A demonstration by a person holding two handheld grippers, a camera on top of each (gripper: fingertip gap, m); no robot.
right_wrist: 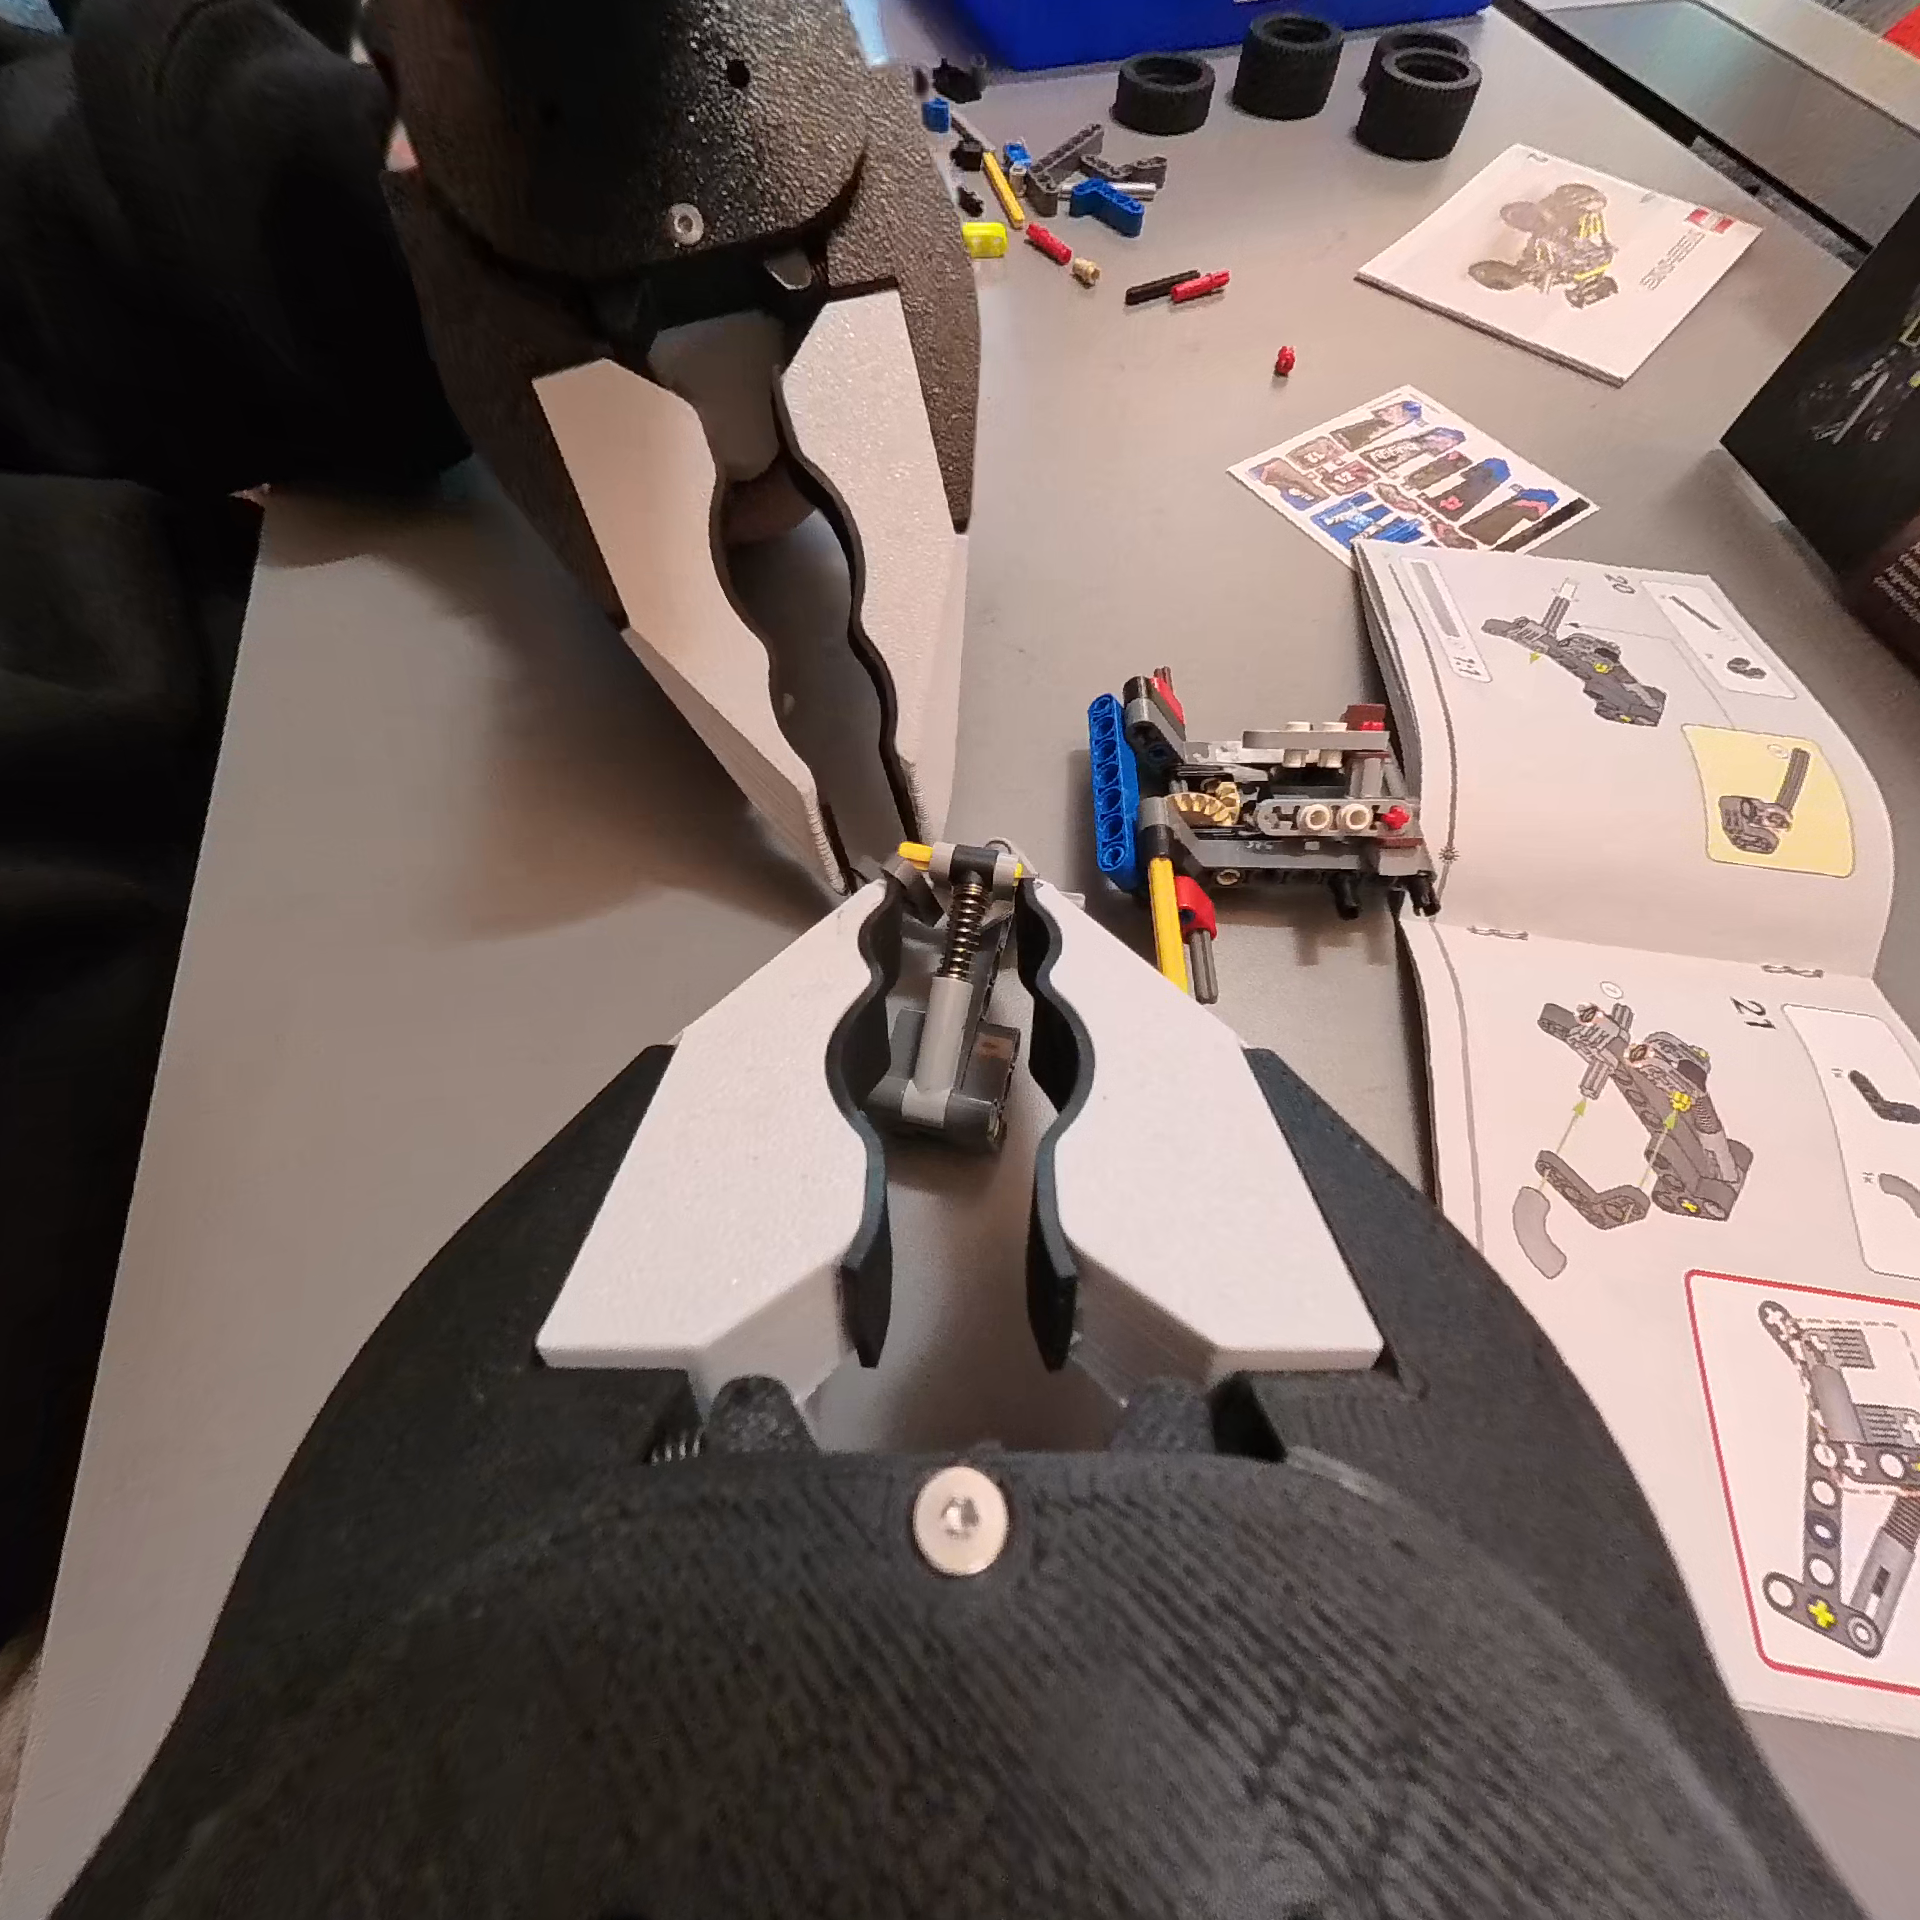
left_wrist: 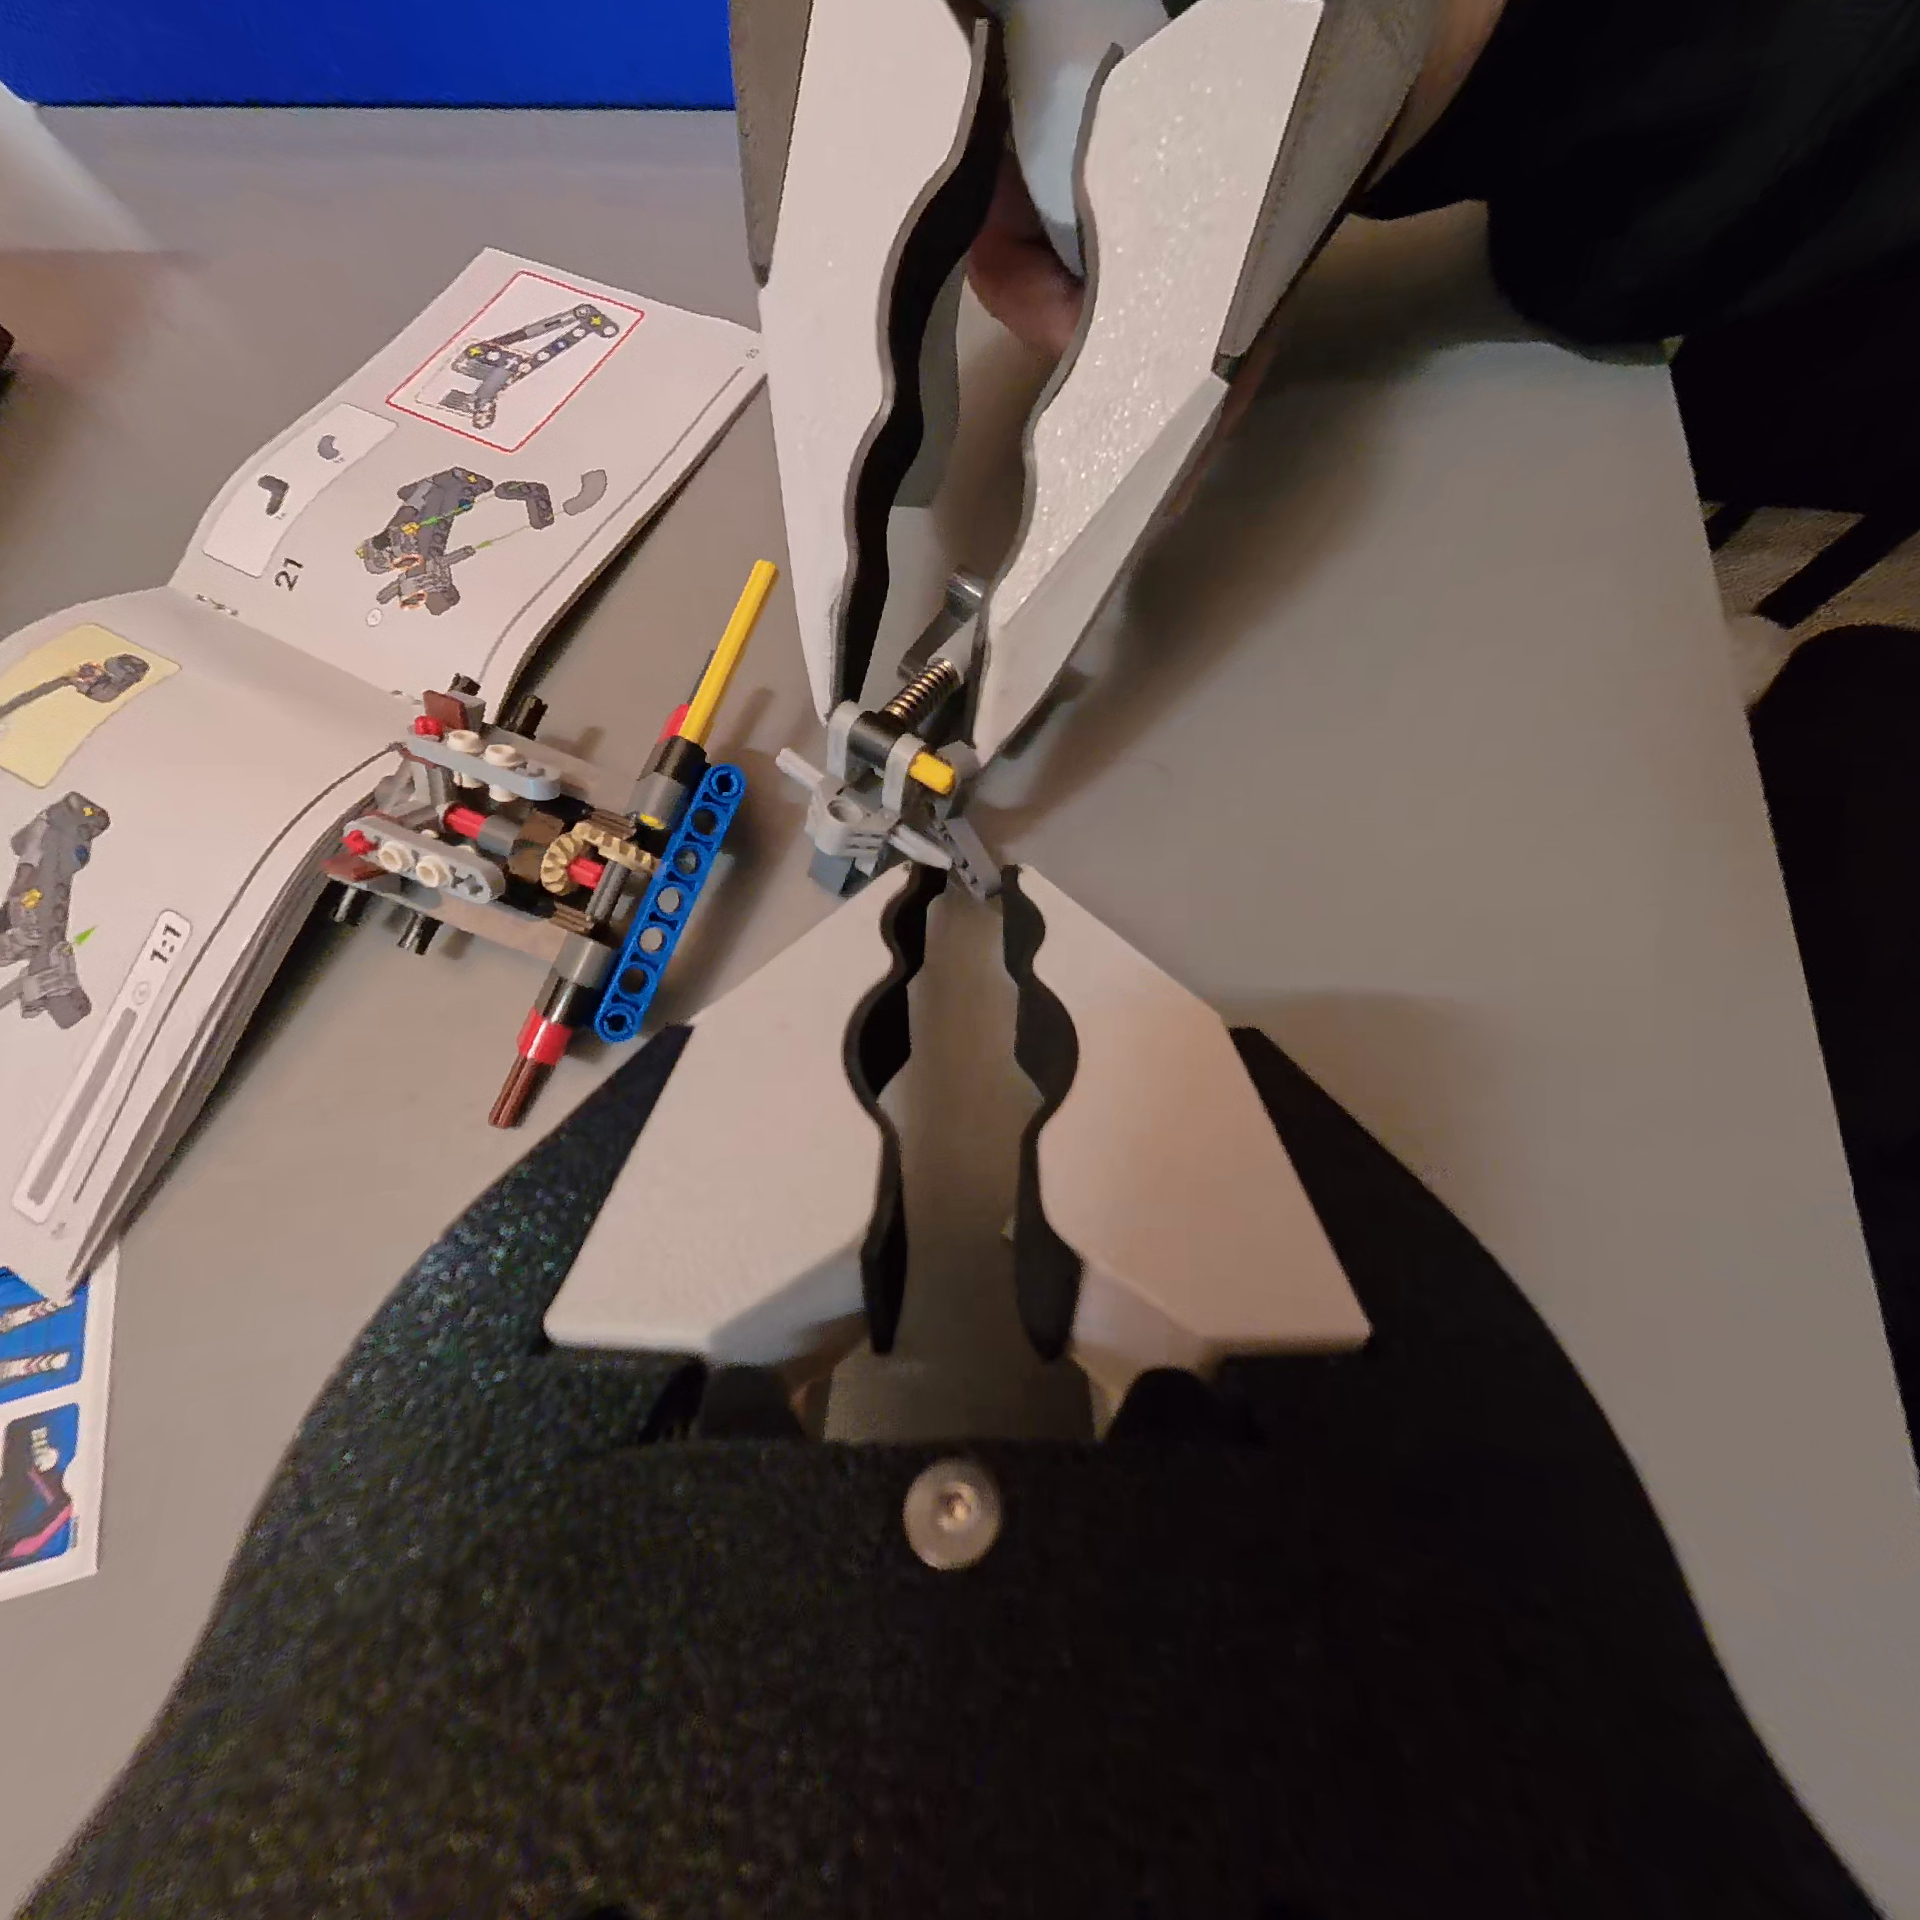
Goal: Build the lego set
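A small grey shock-absorber assembly point(right_wrist: 948, 1039) with a metal spring and a yellow pin is clamped between the fingers of my right gripper point(right_wrist: 951, 883), a little above the grey table. In the left wrist view this assembly point(left_wrist: 883, 779) hangs at the tips of the right gripper point(left_wrist: 914, 727), which comes down from the top. My left gripper point(left_wrist: 961, 883) is closed on a light grey part at the assembly's lower end. In the right wrist view the left gripper point(right_wrist: 857, 868) comes in from the upper left and meets the assembly near the yellow pin.
A chassis build with a blue beam point(left_wrist: 665, 894) point(right_wrist: 1247, 810) lies beside the open instruction booklet point(left_wrist: 208, 727) point(right_wrist: 1662, 935). A sticker sheet point(right_wrist: 1413, 478), loose parts point(right_wrist: 1070, 197), black tyres point(right_wrist: 1288, 62) and a second booklet point(right_wrist: 1558, 260) lie farther off. The table edge point(right_wrist: 208, 935) is close. My two grippers' fingertips are within a few centimetres of each other.
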